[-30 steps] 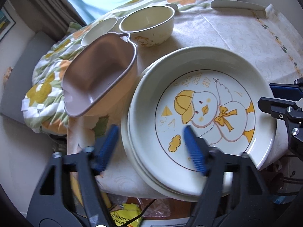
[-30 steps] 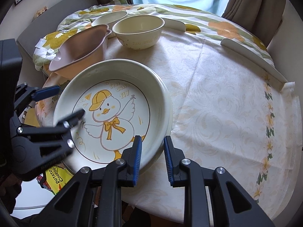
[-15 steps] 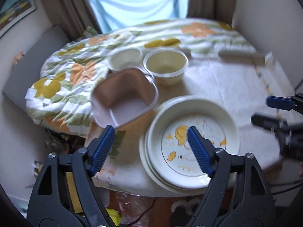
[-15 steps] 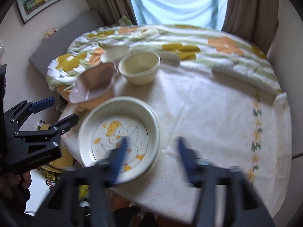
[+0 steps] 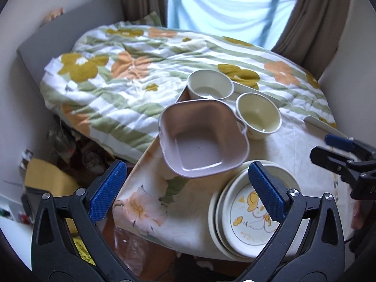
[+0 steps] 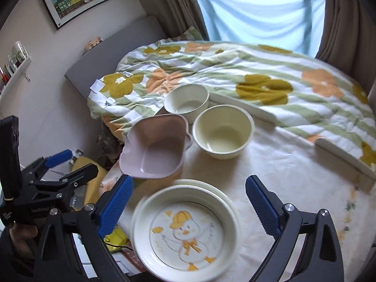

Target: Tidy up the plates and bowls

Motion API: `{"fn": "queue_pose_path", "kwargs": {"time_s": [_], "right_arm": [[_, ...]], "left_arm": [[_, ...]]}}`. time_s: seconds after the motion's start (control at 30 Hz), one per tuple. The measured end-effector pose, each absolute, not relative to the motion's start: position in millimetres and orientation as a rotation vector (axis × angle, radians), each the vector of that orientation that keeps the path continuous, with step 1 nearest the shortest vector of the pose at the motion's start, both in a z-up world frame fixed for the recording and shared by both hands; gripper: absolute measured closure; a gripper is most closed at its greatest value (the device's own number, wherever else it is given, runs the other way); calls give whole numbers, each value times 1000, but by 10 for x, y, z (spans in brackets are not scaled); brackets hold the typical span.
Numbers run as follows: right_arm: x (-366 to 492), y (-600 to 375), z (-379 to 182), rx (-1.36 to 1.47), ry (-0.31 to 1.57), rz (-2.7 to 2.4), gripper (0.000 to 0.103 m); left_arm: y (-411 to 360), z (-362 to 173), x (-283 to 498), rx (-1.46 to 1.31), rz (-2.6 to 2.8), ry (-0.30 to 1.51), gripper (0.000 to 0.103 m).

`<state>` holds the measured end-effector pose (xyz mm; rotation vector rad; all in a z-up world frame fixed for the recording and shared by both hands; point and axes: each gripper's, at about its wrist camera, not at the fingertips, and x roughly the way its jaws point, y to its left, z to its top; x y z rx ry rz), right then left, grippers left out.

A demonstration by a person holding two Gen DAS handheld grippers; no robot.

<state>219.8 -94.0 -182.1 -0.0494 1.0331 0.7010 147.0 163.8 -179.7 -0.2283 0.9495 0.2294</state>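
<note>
- Both hand-held grippers have pulled back and up from the cream duck-print plate (image 6: 185, 232); a second ago the right one was nearly closed at that plate's near rim, and the left one straddled its left rim.
- Left hand-held gripper (image 5: 185, 193): jaws opening, already wide, nothing between the pads. Right hand-held gripper (image 6: 188, 204): jaws opening too, wide, nothing pressed; the plate only shows through the gap.
- That plate sits on top of a stack of cream plates (image 5: 217, 216) at the near edge of the desk (image 6: 293, 164), straight ahead of and below the right gripper, so the right hand looks nearer to it.
- Beyond the stack, toward the desk's left edge, a pink squarish plastic bowl (image 5: 202, 141) lies ahead of the left gripper, tilted, overhanging the stack's far rim; the left hand seems nearer to it. Its long axis runs near to far.
- Farther on: a cream round bowl (image 6: 223, 135) just right of it, and a white round bowl (image 6: 186, 102) at the far edge.
- Readable writing: "GenRobot" on the left gripper's body in the right wrist view; the plate's lettering is too blurred.
</note>
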Motion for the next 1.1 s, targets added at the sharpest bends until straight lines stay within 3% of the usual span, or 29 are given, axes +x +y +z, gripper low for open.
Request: {"fn": "queue_pose_path", "kwargs": {"time_s": [0.2,0.3,0.37,0.43,0.5,0.67,0.83,0.93,1.1], "right_arm": [[2525,-540,-2371,-4,1194,725,8],[2613,-378,-2528,-1,1216,727,8],[2676,-283,-2616,8,1227,733,15],[2761,-208,-2712,14,1250,740,33],[2827,-131,-2805,15,1267,735,43],[2931,-10,-2908,13,1266,715,49],[3020,20,-2982,18,1283,701,79],[3025,53,-2999,11,1279,686,85],[3011,67,-2992,2,1270,666,87]], "left_arm": [[1968,-2223,1707,-336,227,1026,1],[2098,-2431,1846,-386,199,1058,11],[2143,-2584,1973,-395,181,1091,20],[2168,-2714,2084,-401,157,1115,29],[2183,-2840,2192,-407,137,1137,37],[2228,-2997,2373,-399,119,1161,56],[2263,-3083,2493,-373,107,1179,75],[2252,-3103,2518,-358,111,1180,80],[2268,-3052,2529,-342,107,1161,82]]}}
